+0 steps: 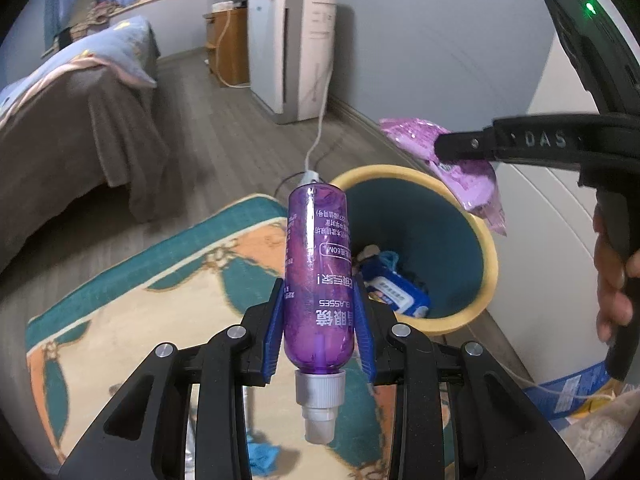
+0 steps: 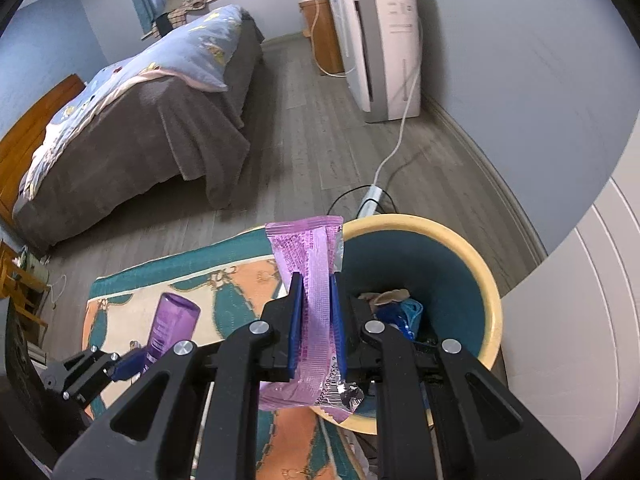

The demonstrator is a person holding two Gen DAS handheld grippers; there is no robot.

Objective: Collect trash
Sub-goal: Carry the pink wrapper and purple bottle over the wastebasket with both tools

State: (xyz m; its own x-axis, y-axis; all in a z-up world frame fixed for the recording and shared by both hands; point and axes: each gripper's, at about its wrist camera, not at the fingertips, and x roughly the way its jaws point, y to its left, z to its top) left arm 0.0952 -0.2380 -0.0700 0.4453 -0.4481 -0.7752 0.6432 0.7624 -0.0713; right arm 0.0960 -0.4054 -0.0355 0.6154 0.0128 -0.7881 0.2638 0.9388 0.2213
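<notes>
My left gripper [image 1: 319,282] is shut on a purple spray bottle [image 1: 316,240], its grey cap pointing back at the camera. The bottle hangs just left of a bin with a yellow rim [image 1: 490,248] and a teal inside. My right gripper [image 2: 316,278] is shut on a crinkled purple wrapper [image 2: 308,248], which hangs at the bin's left rim [image 2: 494,312]. In the left wrist view the right gripper [image 1: 440,148] reaches in from the right and holds the wrapper [image 1: 468,184] above the bin's far rim. In the right wrist view the left gripper [image 2: 128,364] and the bottle [image 2: 172,324] show at lower left.
The bin holds a blue packet [image 1: 400,292] and other scraps. It stands on a teal and orange rug [image 1: 160,304] beside a white panel [image 2: 580,320]. A white cable and plug [image 2: 370,200] lie behind the bin. A bed [image 2: 140,120] and a white appliance [image 2: 384,48] stand further back.
</notes>
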